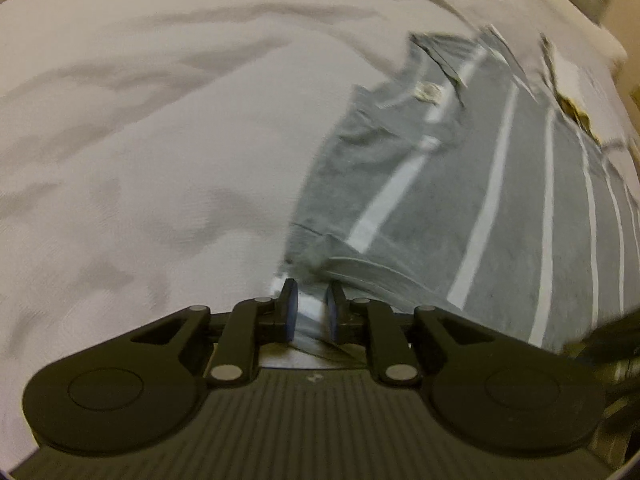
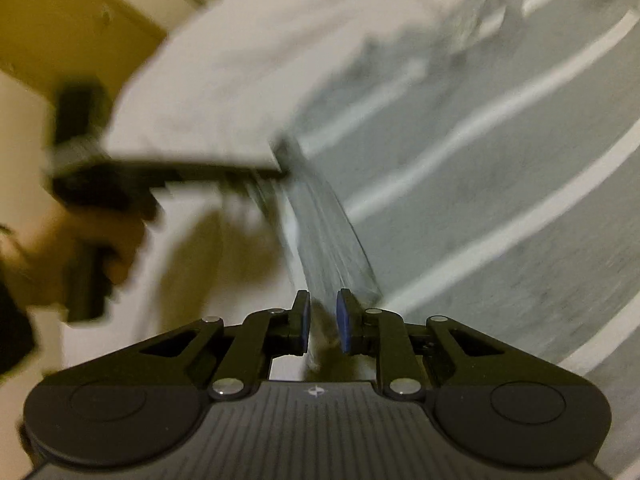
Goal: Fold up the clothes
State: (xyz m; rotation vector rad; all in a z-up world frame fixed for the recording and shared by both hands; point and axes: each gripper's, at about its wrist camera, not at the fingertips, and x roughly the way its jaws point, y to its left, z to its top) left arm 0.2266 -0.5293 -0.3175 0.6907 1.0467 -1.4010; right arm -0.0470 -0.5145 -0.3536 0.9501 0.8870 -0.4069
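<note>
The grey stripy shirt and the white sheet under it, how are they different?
The grey striped shirt has white stripes; the white sheet is plain. The shirt is small and lies on top; the sheet spreads wide beneath it. The shirt's edge sits between the pads of both the left gripper and the right gripper, lifted a little; neither pinches the sheet. Both are soft, wrinkly cloth.

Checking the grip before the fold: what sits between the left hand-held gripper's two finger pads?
In the left wrist view, the hem edge of the grey striped shirt runs between the pads of the left hand-held gripper; nothing else lies there. A gap remains beside the cloth.
</note>
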